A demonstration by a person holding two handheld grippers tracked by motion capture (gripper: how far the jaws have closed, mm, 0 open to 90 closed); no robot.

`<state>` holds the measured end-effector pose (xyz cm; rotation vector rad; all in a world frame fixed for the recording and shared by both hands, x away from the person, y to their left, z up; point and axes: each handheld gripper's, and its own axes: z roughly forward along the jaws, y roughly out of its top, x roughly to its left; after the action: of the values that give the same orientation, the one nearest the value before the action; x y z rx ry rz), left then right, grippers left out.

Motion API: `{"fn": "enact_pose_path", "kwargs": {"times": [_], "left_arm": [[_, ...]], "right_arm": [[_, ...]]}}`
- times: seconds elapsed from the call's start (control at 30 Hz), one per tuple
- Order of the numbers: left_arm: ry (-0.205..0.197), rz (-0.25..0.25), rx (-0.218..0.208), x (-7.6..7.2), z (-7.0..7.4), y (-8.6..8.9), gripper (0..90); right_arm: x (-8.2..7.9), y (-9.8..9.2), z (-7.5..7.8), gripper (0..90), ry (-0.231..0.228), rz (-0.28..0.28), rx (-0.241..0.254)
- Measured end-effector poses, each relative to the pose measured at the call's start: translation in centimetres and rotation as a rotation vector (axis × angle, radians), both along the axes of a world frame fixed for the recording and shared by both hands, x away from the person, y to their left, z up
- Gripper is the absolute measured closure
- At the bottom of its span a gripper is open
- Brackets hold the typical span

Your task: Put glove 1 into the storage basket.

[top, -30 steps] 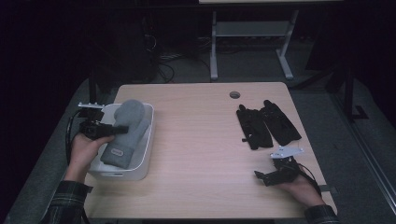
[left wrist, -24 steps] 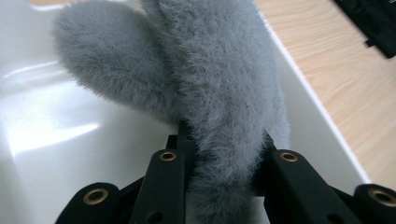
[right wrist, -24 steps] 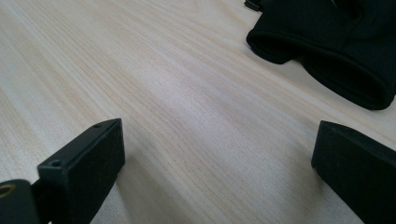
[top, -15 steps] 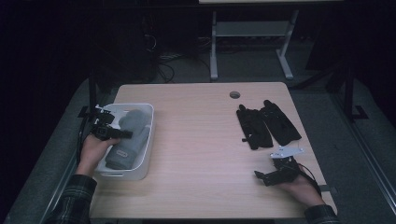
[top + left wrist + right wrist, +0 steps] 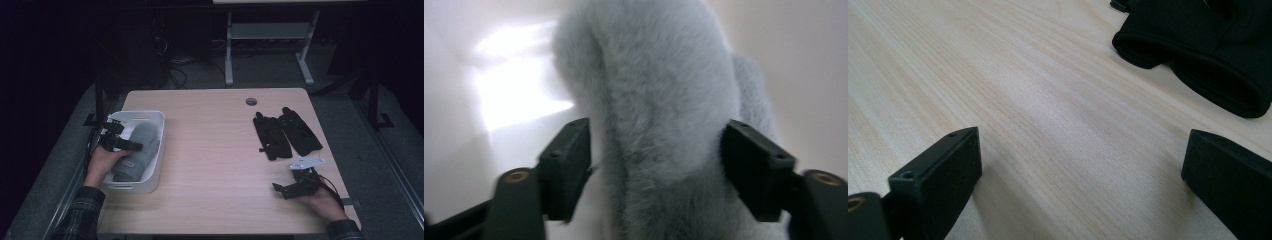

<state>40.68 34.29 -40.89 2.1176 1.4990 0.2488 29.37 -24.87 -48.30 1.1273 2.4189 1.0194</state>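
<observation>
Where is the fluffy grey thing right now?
In the high view, the fluffy grey thing lies inside the white bin at the table's left side, with the left gripper over it, jaws on either side.

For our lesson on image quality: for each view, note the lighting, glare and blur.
High view: dim, dark surroundings, wooden table lit. Left gripper view: bright glare on the white bin wall, grey fuzzy item soft, left tongs slightly blurred. Right gripper view: evenly lit, soft sheen on the wood, black gloves fairly sharp, right tongs blurred.
</observation>
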Motion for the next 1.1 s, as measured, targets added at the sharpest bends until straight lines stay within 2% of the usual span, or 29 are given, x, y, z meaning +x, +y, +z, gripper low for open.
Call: {"fn": "enact_pose_path", "kwargs": {"times": [0.17,0.37,0.7,1.1], "left_arm": [[-0.058,-0.006,-0.005,-0.2,1.5,0.0,20.4],[-0.125,-0.049,-0.035,-0.9,3.9,-1.0,19.4],[-0.186,-0.16,-0.097,-1.6,6.3,-5.2,19.3],[-0.235,-0.283,-0.133,-3.0,7.0,-10.4,19.4]], "right_arm": [[0.0,0.0,0.0,2.4,-0.004,0.001,-0.001],[0.0,0.0,0.0,2.4,-0.005,0.003,-0.001],[0.0,0.0,0.0,2.4,-0.005,0.003,-0.001],[0.0,0.0,0.0,2.4,0.001,0.004,0.0]]}}
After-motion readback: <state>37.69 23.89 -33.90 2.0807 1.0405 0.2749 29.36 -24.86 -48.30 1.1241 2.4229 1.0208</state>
